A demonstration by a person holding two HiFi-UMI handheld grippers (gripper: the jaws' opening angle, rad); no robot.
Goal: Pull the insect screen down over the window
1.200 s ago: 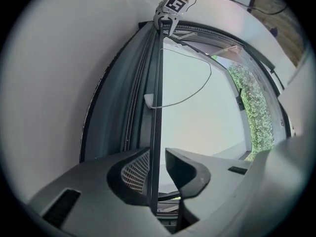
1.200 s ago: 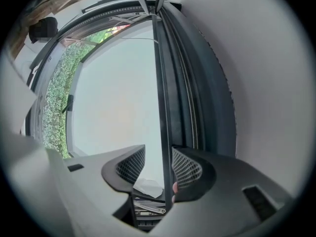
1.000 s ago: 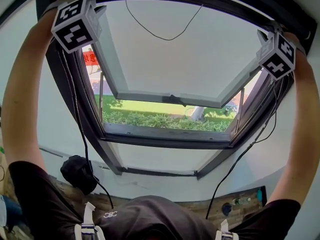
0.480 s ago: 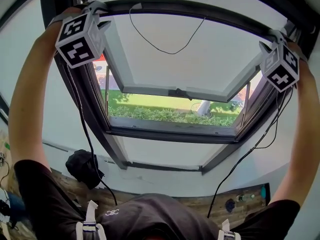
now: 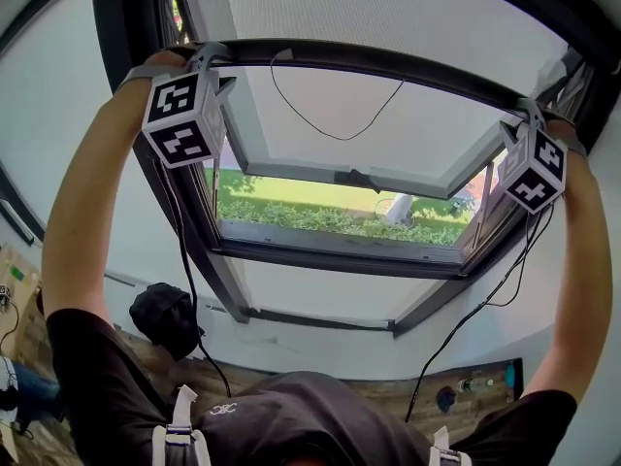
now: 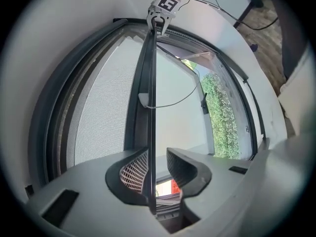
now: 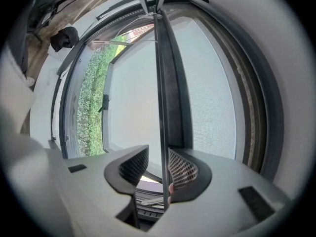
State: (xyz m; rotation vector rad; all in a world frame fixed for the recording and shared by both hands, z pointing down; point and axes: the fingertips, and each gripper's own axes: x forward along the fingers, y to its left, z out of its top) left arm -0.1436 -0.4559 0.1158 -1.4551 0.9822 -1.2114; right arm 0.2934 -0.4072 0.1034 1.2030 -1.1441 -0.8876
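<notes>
Insect screen (image 5: 388, 8) partway down, open window sash (image 5: 340, 175) and dangling cord (image 5: 335, 139) below

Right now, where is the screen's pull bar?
In the head view, the pull bar spans the window frame near the top, above the open sash, with mesh above it.

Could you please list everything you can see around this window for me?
mesh: 1, pale grey, above the pull bar
pull bar: 1, dark, across the window
cord: 1, black, looped under the bar
sash: 1, white, tilted outward
hedge: 1, green, outside
bundle: 1, black, floor, lower left
cables: 2, black, trailing from grippers
left gripper: 1, grey, jaws apart round the bar, just been opening
right gripper: 1, grey, likewise
arms: 2, raised
</notes>
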